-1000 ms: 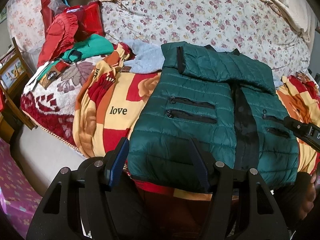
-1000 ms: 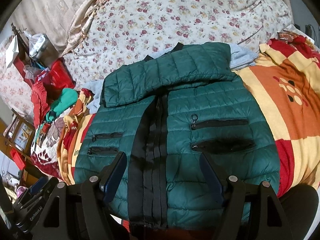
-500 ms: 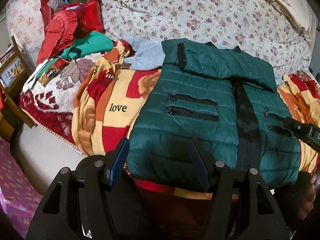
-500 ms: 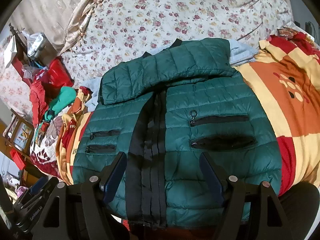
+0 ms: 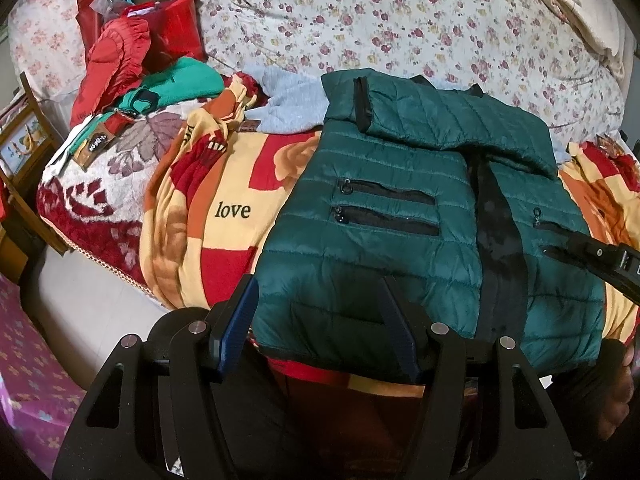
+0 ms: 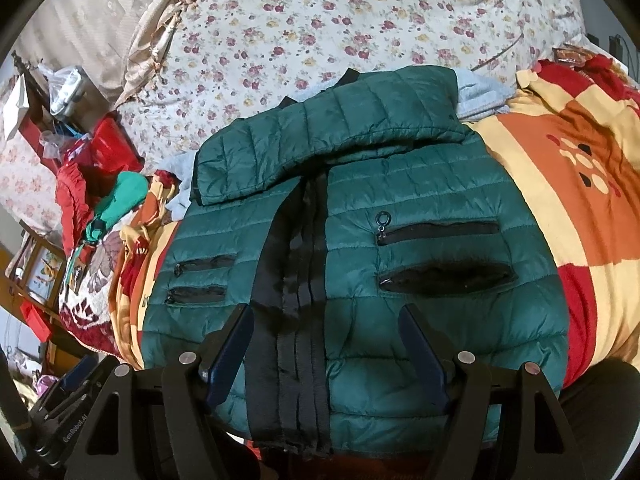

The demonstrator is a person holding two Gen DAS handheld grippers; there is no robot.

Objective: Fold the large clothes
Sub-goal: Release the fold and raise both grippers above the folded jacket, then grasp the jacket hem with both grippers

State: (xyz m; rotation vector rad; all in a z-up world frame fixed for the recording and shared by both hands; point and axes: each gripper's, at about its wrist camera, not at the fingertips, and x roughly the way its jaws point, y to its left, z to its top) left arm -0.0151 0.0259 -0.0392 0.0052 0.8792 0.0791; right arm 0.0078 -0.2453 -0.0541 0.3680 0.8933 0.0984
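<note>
A dark green quilted jacket [image 5: 380, 256] lies flat on the bed, front up, black zipper strip down its middle, both sleeves folded across its top. It also shows in the right wrist view [image 6: 420, 288]. My left gripper [image 5: 316, 300] is open and empty over the jacket's near left hem. My right gripper [image 6: 326, 328] is open and empty over the hem, just right of the zipper. The right gripper's tip [image 5: 600, 256] shows at the right edge of the left wrist view.
The jacket rests on a red, orange and yellow blanket [image 5: 224, 216] with "love" on it. A floral sheet [image 6: 320, 28] covers the far bed. Red and green clothes [image 5: 132, 64] pile at the far left. A light blue garment [image 5: 292, 100] lies behind the jacket.
Both grippers have crept slightly forward over the jacket's hem. The jacket has not moved and both grippers stay open.
</note>
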